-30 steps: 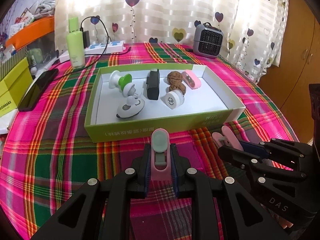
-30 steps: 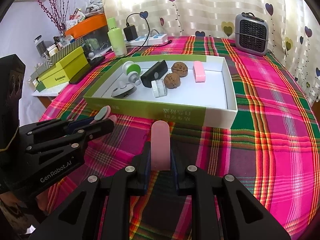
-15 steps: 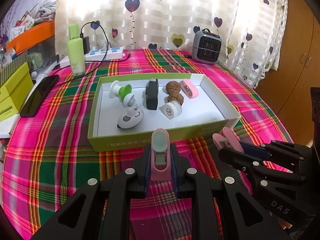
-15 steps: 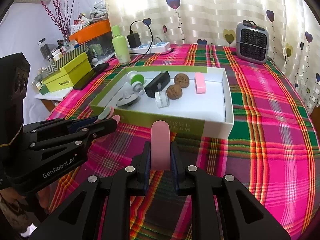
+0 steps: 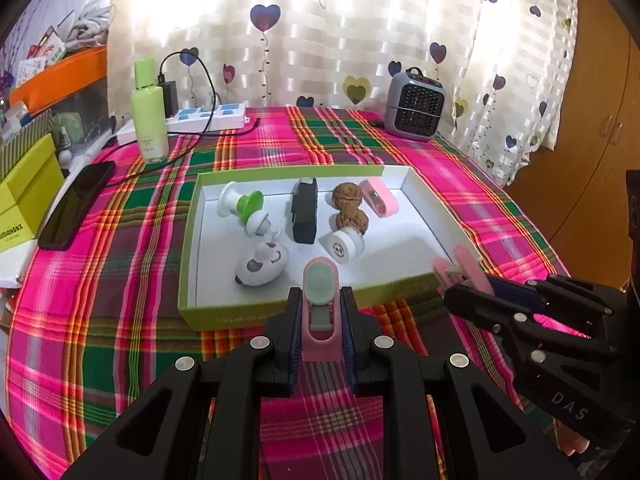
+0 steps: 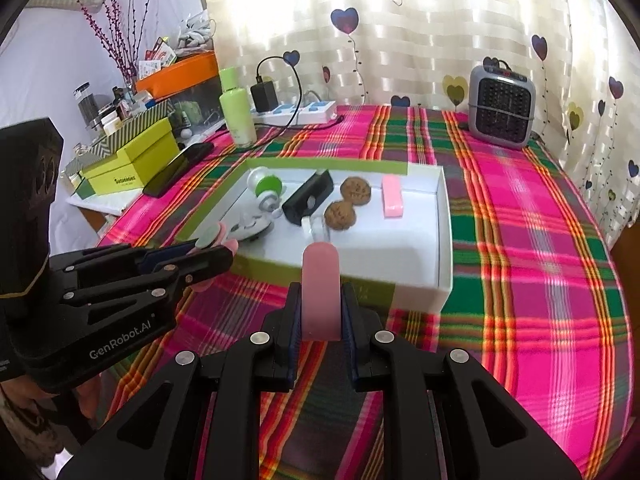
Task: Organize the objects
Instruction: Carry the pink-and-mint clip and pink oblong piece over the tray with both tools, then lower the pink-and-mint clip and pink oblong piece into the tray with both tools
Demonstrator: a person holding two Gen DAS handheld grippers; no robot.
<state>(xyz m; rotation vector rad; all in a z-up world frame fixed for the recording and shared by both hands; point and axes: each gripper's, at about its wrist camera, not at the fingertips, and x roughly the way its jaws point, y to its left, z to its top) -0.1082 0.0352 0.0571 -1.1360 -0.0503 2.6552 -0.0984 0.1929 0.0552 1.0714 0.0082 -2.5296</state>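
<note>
A flat pink plastic case with a grey-green oval inset (image 5: 319, 312) stands clamped in the left gripper (image 5: 320, 332), and a plain pink rounded plastic piece (image 6: 321, 292) stands clamped in the right gripper (image 6: 321, 320). Both hang just short of the near wall of the shallow white cardboard tray with lime-green sides (image 5: 192, 248), which rests on the pink and green plaid tablecloth (image 5: 100, 320).

The tray's left half is crowded: a white and green spool-shaped toy (image 5: 240, 204), a black rectangular block (image 5: 305, 212), two brown walnuts (image 5: 348, 206), a white round cap with a printed face (image 5: 340, 246) and another pink case (image 5: 380, 196). The likeliest mishap, as I judge it, is a held piece catching the near wall on the way in, or being set down among these items and knocking them; the bare right half looks safer.

Each gripper's fingers stand narrow, pads pressed against the sides of its pink piece, touching nothing else.
</note>
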